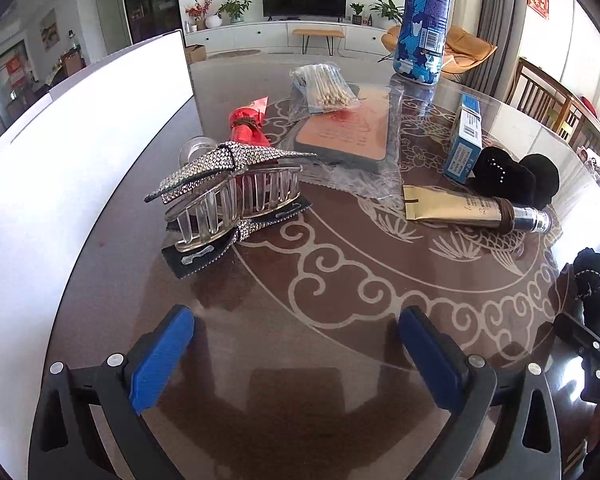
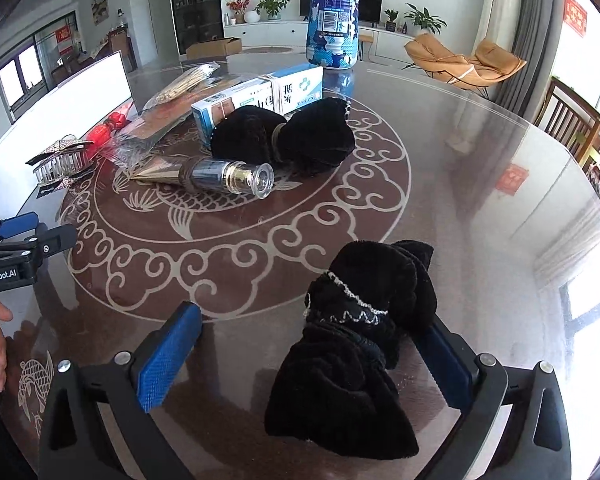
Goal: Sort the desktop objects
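My left gripper [image 1: 296,344] is open and holds nothing, low over the patterned table [image 1: 340,280]. Ahead and to its left lies a rhinestone hair claw [image 1: 228,196]. My right gripper [image 2: 308,356] is open wide. A black velvet bow [image 2: 352,344] lies on the glass between its fingers, leaning on the right pad and well apart from the left pad [image 2: 168,360]. Farther out lie a second black bow [image 2: 284,136], a gold tube with a clear cap [image 2: 220,174] and a blue-white medicine box [image 2: 260,96].
A tall blue can [image 1: 424,20] stands at the far side. A bag of cotton swabs [image 1: 324,88], a packaged flat case [image 1: 348,132] and a red wrapped item [image 1: 248,128] lie mid-table. A white panel [image 1: 80,140] borders the left. Wooden chairs [image 2: 572,120] stand at the right.
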`<state>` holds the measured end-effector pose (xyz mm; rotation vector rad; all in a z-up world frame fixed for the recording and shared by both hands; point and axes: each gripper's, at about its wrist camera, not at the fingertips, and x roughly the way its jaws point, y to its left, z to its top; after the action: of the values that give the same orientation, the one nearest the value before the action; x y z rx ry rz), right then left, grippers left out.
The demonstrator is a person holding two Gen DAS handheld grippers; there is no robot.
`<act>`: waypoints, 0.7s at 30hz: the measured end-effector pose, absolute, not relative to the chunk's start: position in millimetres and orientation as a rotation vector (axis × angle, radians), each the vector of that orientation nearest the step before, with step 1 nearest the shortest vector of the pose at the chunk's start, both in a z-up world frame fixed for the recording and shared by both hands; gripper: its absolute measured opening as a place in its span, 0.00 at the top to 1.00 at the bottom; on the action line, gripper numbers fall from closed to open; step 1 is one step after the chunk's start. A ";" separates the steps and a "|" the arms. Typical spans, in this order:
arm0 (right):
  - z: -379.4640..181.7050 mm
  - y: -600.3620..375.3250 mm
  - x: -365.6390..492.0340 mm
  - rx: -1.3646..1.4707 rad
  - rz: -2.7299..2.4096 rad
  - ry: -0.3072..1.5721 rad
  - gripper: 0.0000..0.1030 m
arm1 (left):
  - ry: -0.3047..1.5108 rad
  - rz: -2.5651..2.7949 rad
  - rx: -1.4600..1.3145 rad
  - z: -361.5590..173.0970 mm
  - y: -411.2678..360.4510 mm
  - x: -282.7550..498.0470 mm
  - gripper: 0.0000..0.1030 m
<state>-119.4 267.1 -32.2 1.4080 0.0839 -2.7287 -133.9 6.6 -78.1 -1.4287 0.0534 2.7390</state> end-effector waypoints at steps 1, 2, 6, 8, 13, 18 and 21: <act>-32.4 266.3 -119.6 1.408 -2.730 0.088 0.00 | 0.054 2.739 -1.424 -77.9 5.8 -136.7 0.00; -32.4 267.3 -118.9 1.407 -2.730 0.085 0.00 | 0.056 2.738 -1.421 -77.8 5.7 -137.9 0.00; -32.4 268.2 -118.5 1.407 -2.729 0.084 0.00 | 0.061 2.737 -1.411 -78.1 5.6 -137.5 0.00; -32.4 268.2 -118.5 1.407 -2.730 0.084 0.00 | 0.062 2.740 -1.405 -78.3 5.5 -135.7 0.00; -32.5 268.1 -118.5 1.407 -2.730 0.084 0.00 | 0.061 2.740 -1.402 -78.3 5.7 -135.4 0.00; -32.4 268.0 -118.5 1.407 -2.730 0.084 0.00 | 0.062 2.740 -1.402 -78.2 5.8 -135.4 0.00; -33.0 267.6 -118.9 1.407 -2.730 0.084 0.00 | 0.062 2.740 -1.402 -78.3 5.9 -135.4 0.00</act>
<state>-118.9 267.6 -33.0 1.4072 0.0841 -2.7298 -135.4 5.9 -78.3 -1.4017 0.0624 2.7403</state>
